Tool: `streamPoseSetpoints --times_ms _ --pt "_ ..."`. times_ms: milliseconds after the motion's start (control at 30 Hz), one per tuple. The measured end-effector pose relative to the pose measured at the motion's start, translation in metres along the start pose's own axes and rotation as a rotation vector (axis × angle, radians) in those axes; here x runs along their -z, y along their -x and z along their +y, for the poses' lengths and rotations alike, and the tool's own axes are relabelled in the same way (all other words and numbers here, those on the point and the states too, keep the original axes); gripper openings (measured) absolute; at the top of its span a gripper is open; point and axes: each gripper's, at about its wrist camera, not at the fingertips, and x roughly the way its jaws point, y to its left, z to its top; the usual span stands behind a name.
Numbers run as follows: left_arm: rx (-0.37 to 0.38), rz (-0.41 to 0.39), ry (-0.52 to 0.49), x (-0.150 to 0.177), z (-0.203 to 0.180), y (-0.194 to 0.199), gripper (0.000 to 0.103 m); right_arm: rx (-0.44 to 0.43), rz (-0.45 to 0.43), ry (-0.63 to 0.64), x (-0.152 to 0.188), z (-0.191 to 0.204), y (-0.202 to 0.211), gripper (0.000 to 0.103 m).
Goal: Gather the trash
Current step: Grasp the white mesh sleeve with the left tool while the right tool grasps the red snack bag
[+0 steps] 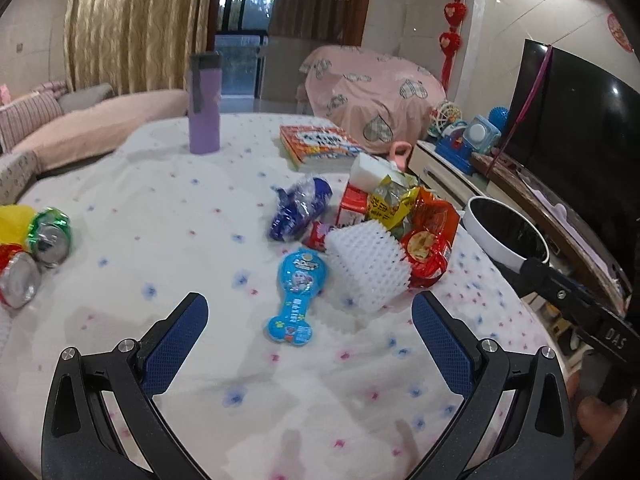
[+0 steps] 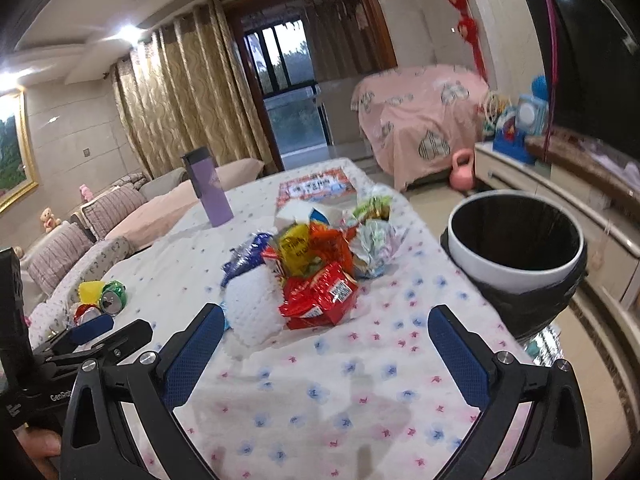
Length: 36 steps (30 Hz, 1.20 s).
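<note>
A pile of trash lies on the flowered tablecloth (image 1: 168, 216): a white foam net (image 1: 368, 264), a red snack wrapper (image 1: 430, 248), a yellow wrapper (image 1: 390, 200), a blue wrapper (image 1: 300, 208) and a blue bone-shaped pack (image 1: 298, 296). In the right wrist view the red wrapper (image 2: 320, 296) and foam net (image 2: 252, 304) lie just ahead. Crushed cans (image 1: 44, 236) lie at the left. A white bin with a black liner (image 2: 516, 248) stands beside the table's right edge. My left gripper (image 1: 310, 316) is open and empty just short of the bone pack. My right gripper (image 2: 326, 328) is open and empty before the pile.
A purple bottle (image 1: 205, 104) and a book (image 1: 320, 144) stand at the far side of the table. A sofa (image 1: 80, 128) is at the left, a TV (image 1: 580, 128) and a cabinet with toys at the right. The bin also shows in the left wrist view (image 1: 506, 232).
</note>
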Motion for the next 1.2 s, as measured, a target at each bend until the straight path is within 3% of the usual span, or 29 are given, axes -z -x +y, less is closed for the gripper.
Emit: streamPoseSetpoints --times_ms 200,267,333,500,600,667,700,733,833,1000,1200 --pt "0.051 0.063 -0.007 -0.010 -0.009 -0.027 0.098 -0.042 0.074 -0.069 -0.005 -0.016 -0.029 0.082" --pt "0.076 0.096 0.000 -0.014 -0.012 -0.038 0.084 -0.066 0.115 -0.114 -0.006 -0.024 -0.043 0.073" --pt "0.093 0.130 0.005 -0.017 -0.013 -0.052 0.080 -0.081 0.154 -0.145 -0.008 -0.029 -0.058 0.065" --pt "0.135 0.200 0.043 -0.019 -0.013 -0.079 0.075 -0.130 0.218 -0.193 -0.010 -0.035 -0.087 0.065" --pt "0.165 0.229 0.046 -0.021 -0.015 -0.091 0.064 -0.149 0.252 -0.217 -0.009 -0.037 -0.103 0.065" --pt "0.191 0.244 0.043 -0.020 -0.018 -0.097 0.045 -0.167 0.269 -0.226 -0.008 -0.038 -0.111 0.064" --pt "0.213 0.254 0.039 -0.020 -0.021 -0.099 0.038 -0.177 0.278 -0.229 -0.007 -0.039 -0.114 0.058" --pt "0.235 0.262 0.034 -0.018 -0.023 -0.100 0.024 -0.188 0.283 -0.230 -0.006 -0.038 -0.116 0.045" --pt "0.255 0.261 0.013 -0.016 -0.030 -0.097 0.012 -0.212 0.285 -0.227 -0.004 -0.038 -0.113 0.019" --pt "0.280 0.240 -0.016 -0.016 -0.036 -0.080 0.011 -0.227 0.270 -0.202 -0.001 -0.039 -0.092 0.011" --pt "0.324 0.226 -0.053 -0.019 -0.056 -0.064 0.011 -0.214 0.243 -0.210 0.007 -0.053 -0.059 0.011"
